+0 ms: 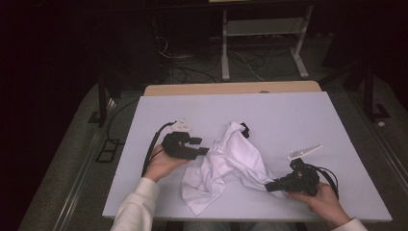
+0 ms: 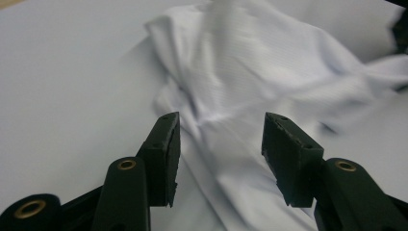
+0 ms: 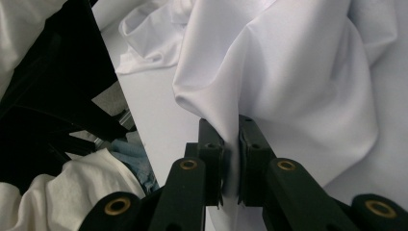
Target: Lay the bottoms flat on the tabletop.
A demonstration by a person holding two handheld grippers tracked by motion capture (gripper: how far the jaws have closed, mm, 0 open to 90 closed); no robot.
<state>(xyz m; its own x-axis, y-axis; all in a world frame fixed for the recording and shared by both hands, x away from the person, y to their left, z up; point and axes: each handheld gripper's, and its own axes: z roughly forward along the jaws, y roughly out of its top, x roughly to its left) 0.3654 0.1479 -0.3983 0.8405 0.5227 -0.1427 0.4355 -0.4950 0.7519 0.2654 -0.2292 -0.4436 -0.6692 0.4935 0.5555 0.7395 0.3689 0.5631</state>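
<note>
White cloth (image 1: pixel 231 163), crumpled at table (image 1: pixel 298 115) centre, between both grippers.
Thin, limp, light; likely bunches and slips, so grip folded edges. Right gripper (image 3: pixel 231 144) pinches a fold at its near-right edge; left gripper (image 2: pixel 220 139) spread wide, just short of the cloth.

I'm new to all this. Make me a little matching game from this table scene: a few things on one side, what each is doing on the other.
Things:
1. left gripper
2. right gripper
3. white cloth
4. white tapered piece

States:
A. lies crumpled mid-table
B. jaws pinching a fold of fabric
C. jaws apart, aimed at the fabric
D. lies flat beside the right hand's gripper

Pairs: 1-C, 2-B, 3-A, 4-D
</note>
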